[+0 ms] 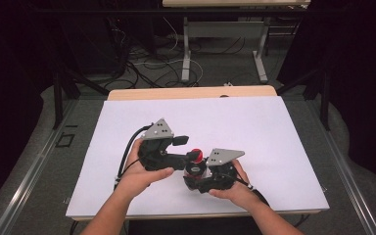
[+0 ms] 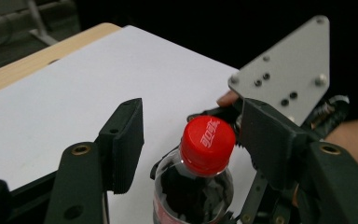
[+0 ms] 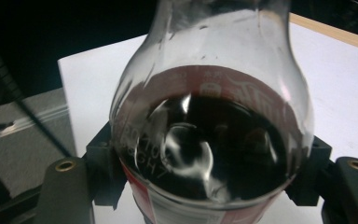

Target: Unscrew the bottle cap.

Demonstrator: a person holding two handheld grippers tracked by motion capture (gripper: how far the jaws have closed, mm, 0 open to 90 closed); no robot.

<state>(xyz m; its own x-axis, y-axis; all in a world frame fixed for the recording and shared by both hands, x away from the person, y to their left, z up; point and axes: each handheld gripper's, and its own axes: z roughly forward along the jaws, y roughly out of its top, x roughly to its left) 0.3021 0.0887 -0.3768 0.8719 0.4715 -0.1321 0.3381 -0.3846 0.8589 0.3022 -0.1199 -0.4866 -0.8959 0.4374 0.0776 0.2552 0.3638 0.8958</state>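
Item: right gripper (image 1: 203,177), near edge of the table (image 1: 284,147), in your right hand (image 1: 235,188). Its jaws are clamped on the body of the bottle (image 3: 212,140), one on each side at the shoulder of the label. Hold that squeeze steady and level so the bottle cannot turn.

Item: bottle, small, clear plastic, dark cola up to the shoulder, red label band, red cap (image 2: 208,144) with white lettering. It stands between the two grippers, near the middle of the table's near half, upright or close to it.

Item: left gripper (image 2: 191,140), in your left hand (image 1: 139,174), just left of the bottle. Its jaws stand apart, one either side of the cap; the right one seems close to touching, the left is clear of it. Judged step: gripping the cap to unscrew it. Centre the cap between the jaws, close on its ribbed side, then twist without tilting.

Item: white sheet (image 1: 274,127) covering the table, bare toward the far edge.
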